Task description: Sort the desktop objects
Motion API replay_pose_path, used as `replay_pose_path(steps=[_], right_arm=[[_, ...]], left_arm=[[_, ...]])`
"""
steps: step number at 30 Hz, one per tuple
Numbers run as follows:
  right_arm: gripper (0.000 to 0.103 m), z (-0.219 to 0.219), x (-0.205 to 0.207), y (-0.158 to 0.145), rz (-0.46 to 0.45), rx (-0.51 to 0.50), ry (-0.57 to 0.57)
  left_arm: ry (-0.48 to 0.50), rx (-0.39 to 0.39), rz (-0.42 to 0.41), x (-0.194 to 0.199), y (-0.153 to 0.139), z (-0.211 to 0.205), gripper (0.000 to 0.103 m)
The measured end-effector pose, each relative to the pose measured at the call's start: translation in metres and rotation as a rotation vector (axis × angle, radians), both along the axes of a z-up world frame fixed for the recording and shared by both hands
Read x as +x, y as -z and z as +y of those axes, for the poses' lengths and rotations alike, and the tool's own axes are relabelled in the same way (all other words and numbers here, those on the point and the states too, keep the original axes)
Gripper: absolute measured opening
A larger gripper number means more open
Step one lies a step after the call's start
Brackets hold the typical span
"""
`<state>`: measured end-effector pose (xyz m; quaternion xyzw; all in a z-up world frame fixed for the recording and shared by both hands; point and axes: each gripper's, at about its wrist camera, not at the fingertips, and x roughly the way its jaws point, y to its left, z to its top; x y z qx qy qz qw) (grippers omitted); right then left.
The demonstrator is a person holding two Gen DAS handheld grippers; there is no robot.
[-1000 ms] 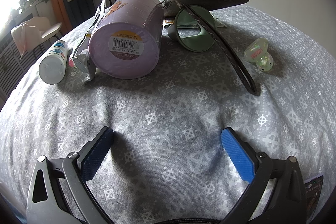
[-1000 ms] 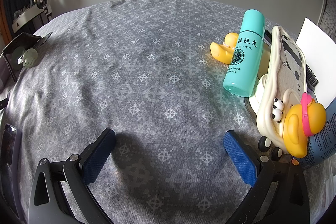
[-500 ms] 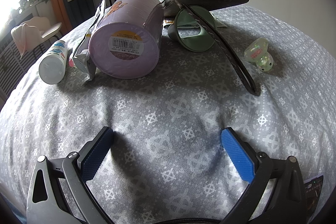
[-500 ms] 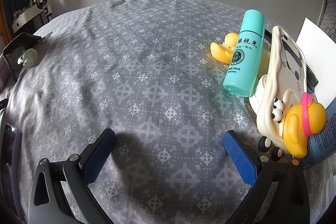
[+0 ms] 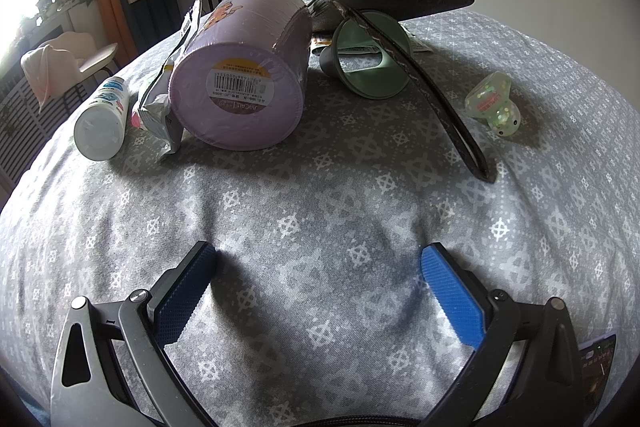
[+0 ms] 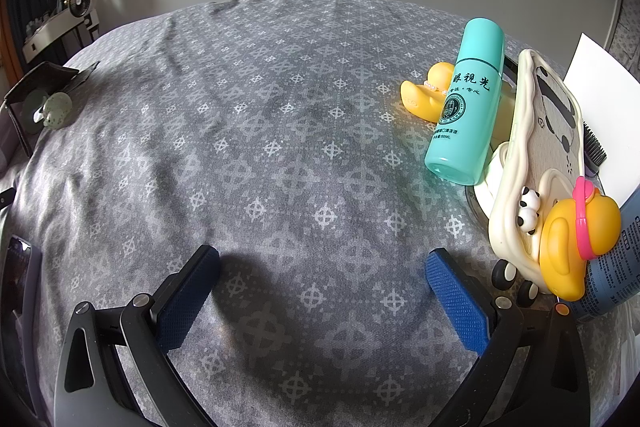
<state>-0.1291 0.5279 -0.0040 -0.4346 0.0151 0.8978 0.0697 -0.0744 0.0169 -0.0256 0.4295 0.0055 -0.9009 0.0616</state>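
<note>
Both sets of jaws stand wide apart and hold nothing: the left gripper (image 5: pixel 318 267) and the right gripper (image 6: pixel 322 269) each hang low over bare grey patterned cloth on the desk (image 5: pixel 320 187), with nothing between the blue pads. Out ahead of the left one, a lilac cylindrical container (image 5: pixel 240 71) lies on its side, barcode end toward me, a crumpled foil packet (image 5: pixel 164 99) pressed against it and a white bottle (image 5: pixel 102 125) lying just beside that. Behind, a green cup (image 5: pixel 370 65) lies tipped under a dark pouch (image 5: pixel 396 1) whose strap (image 5: pixel 448 111) trails forward, and a small translucent green toy (image 5: pixel 494 105) sits apart to the right. On the right gripper's side, a teal bottle (image 6: pixel 466 107) leans against a cream panda phone case (image 6: pixel 536 155), with a small yellow duck (image 6: pixel 426 93) behind and a larger duck with pink headphones (image 6: pixel 576 243) in front. Two loose heaps, then, and to my eye the sorting has hardly begun; nearly everything is still to be picked up. The blue-labelled item (image 6: pixel 612 267) and the white sheet (image 6: pixel 600 99) at the right edge are cut off, and I can't make out what lies beneath the phone case.
</note>
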Motion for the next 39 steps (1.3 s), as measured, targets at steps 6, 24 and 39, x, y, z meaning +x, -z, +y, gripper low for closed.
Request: replay_pose_path(steps=[6, 24, 39], right_arm=[[0.103, 0.0, 0.0, 0.0, 0.0, 0.0, 0.0], [0.103, 0.0, 0.0, 0.0, 0.0, 0.0, 0.0], [0.103, -0.002, 0.003, -0.004, -0.057, -0.027, 0.08]], left_arm=[[0.0, -0.001, 0.002, -0.001, 0.0, 0.001, 0.103], [-0.001, -0.002, 0.004, -0.005, 0.001, 0.003, 0.103], [-0.001, -0.002, 0.004, -0.008, 0.002, 0.004, 0.103]])
